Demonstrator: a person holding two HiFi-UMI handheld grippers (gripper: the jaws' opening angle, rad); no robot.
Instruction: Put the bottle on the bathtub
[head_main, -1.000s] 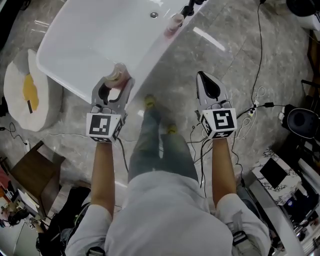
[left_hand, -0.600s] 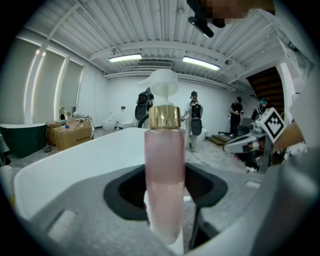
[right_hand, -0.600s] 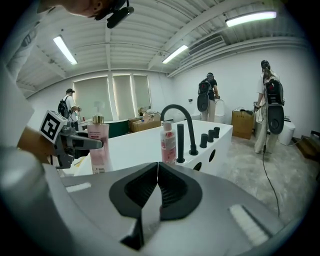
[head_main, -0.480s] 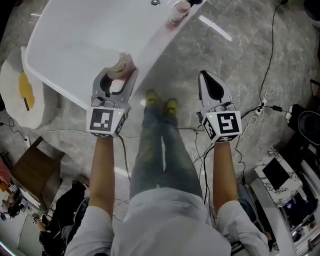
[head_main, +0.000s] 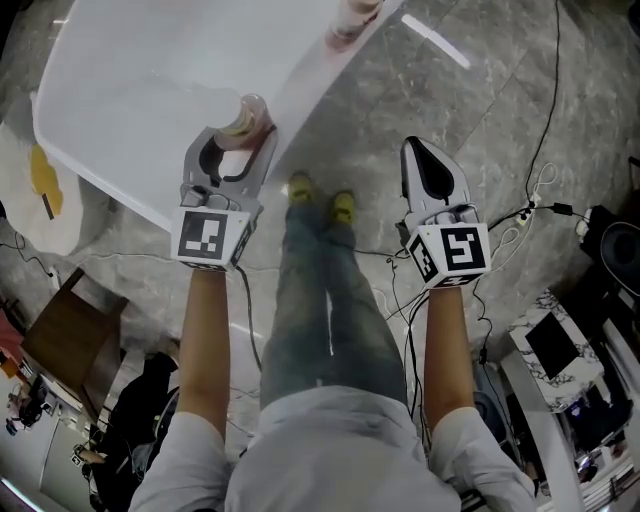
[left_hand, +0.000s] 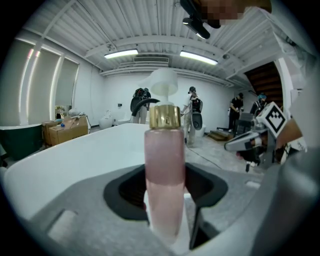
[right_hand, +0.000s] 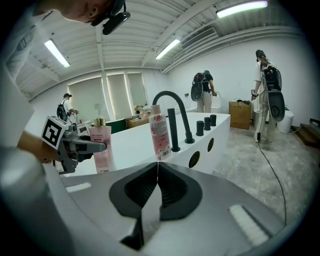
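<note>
A pink bottle (head_main: 244, 122) with a gold collar and white pump stands upright between the jaws of my left gripper (head_main: 237, 140), which is shut on it. It hangs at the near rim of the white bathtub (head_main: 140, 80); I cannot tell whether its base touches the rim. The left gripper view has the bottle (left_hand: 165, 175) dead centre. My right gripper (head_main: 414, 148) is shut and empty over the floor, right of the tub. From the right gripper view (right_hand: 157, 169) I see the held bottle (right_hand: 101, 145) at left.
A second pink bottle (right_hand: 159, 131) stands on the rim by the black faucet (right_hand: 172, 119). A round white cushion (head_main: 45, 190) lies left of the tub. Cables (head_main: 540, 195) trail over the marble floor at right. The person's legs and yellow shoes (head_main: 320, 200) stand between the grippers.
Both grippers have sunk lower, the left one keeping the bottle by the tub's rim. The tub has slid up and left in the head view.
</note>
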